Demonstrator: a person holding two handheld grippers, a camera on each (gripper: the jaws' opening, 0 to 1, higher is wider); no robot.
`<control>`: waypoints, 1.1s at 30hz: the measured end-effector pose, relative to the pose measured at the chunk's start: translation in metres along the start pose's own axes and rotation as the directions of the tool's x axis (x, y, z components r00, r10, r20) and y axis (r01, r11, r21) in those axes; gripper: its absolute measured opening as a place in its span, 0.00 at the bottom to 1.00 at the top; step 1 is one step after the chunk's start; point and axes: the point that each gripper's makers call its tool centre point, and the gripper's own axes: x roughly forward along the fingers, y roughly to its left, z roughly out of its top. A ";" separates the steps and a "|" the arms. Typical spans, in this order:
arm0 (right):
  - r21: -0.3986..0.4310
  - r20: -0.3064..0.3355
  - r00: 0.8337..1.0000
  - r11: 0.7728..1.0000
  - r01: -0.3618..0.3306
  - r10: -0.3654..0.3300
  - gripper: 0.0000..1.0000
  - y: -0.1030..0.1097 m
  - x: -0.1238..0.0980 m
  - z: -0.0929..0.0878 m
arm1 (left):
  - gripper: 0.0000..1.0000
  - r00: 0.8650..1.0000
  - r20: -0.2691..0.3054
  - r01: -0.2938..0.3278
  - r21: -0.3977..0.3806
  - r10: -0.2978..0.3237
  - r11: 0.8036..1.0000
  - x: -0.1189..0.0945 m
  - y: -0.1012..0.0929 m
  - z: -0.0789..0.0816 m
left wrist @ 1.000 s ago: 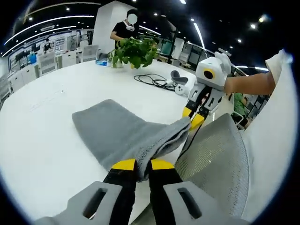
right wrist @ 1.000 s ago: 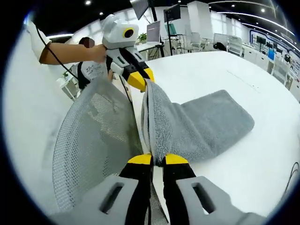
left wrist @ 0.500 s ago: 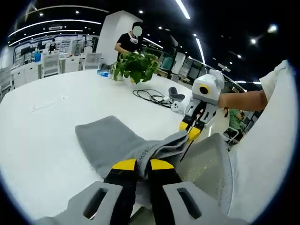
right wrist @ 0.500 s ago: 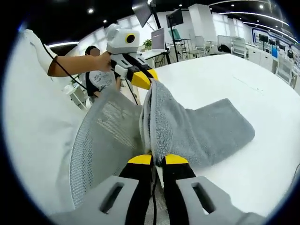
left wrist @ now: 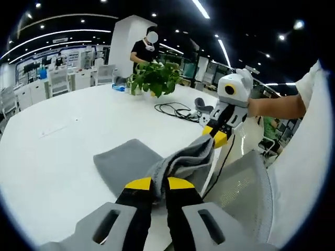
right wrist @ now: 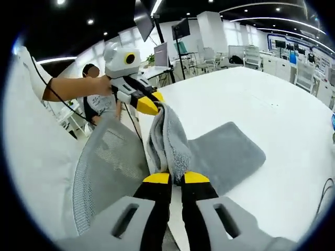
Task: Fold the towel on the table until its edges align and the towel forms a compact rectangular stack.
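A grey towel lies on the white table, its near edge lifted off the surface. My left gripper is shut on one near corner of the towel. The right gripper comes in from the right of the left gripper view, shut on the other near corner. In the right gripper view my right gripper pinches the towel, and the lifted edge hangs in a fold between it and the left gripper, which is held by a hand. The far half of the towel rests flat.
A grey mesh chair back stands at the table's near edge, right under the grippers. Farther along the table are a potted plant, black cables and a small device. A person stands behind the plant.
Both grippers have risen and moved forward over the table, carrying the near edge with them. The flat part of the towel has grown shorter.
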 end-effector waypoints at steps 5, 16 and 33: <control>0.009 0.013 1.000 1.000 0.026 -0.027 0.04 -0.015 0.003 0.009 | 0.09 0.999 0.011 -0.036 0.017 0.036 0.999 0.003 0.014 0.007; 0.081 0.046 0.994 0.993 0.091 -0.095 0.04 -0.049 0.005 0.015 | 0.09 0.994 0.055 -0.095 0.050 0.092 0.994 0.016 0.039 0.025; 0.146 0.025 0.977 0.968 0.206 -0.212 0.04 -0.090 0.014 0.008 | 0.09 0.993 0.034 -0.112 0.091 0.110 0.989 0.053 0.069 0.034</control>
